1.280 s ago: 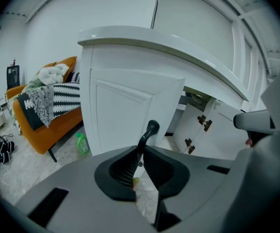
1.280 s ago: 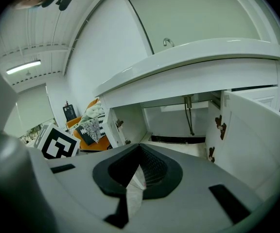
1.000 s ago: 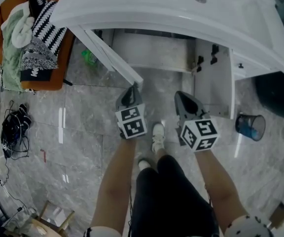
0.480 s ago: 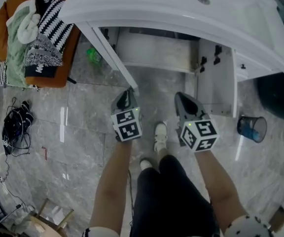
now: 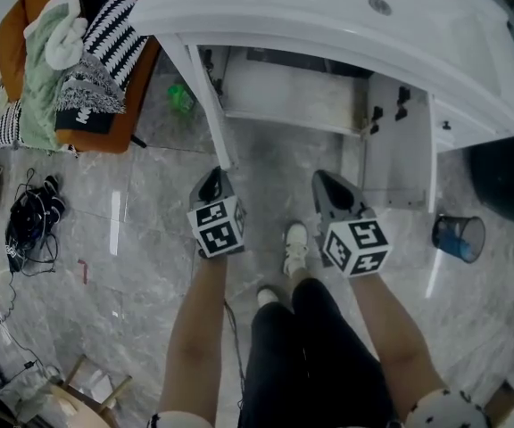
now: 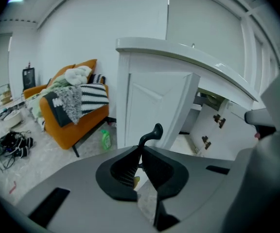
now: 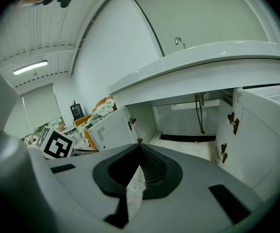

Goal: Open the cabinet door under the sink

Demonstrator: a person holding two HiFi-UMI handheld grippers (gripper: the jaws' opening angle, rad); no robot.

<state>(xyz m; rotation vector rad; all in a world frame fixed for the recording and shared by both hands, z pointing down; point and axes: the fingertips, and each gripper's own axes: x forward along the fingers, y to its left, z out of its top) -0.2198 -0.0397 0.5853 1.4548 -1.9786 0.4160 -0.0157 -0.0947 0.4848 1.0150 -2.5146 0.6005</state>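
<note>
The white vanity (image 5: 328, 20) has both lower doors swung out. I see the left door (image 5: 205, 96) edge-on; it fills the middle of the left gripper view (image 6: 149, 101). Its black curved handle (image 6: 152, 132) rises from between the tips of my left gripper (image 5: 212, 178) (image 6: 141, 148), whose jaws have just been closing and are pinched on the handle's lower end. My right gripper (image 5: 322, 178) (image 7: 140, 143) hangs shut and empty in front of the open cabinet, clear of the right door (image 5: 395, 145) (image 7: 261, 130). A drain pipe (image 7: 200, 113) shows inside.
An orange sofa (image 5: 61, 69) heaped with clothes stands at the left, with a green bottle (image 5: 181, 96) beside the cabinet. A dark waste bin (image 5: 458, 233) is at the right and a cable tangle (image 5: 29, 221) at the far left. The person's shoe (image 5: 294, 243) is between the grippers.
My left gripper has drawn left and back toward the person, and the left door has swung further open with it. The right gripper has shifted only slightly.
</note>
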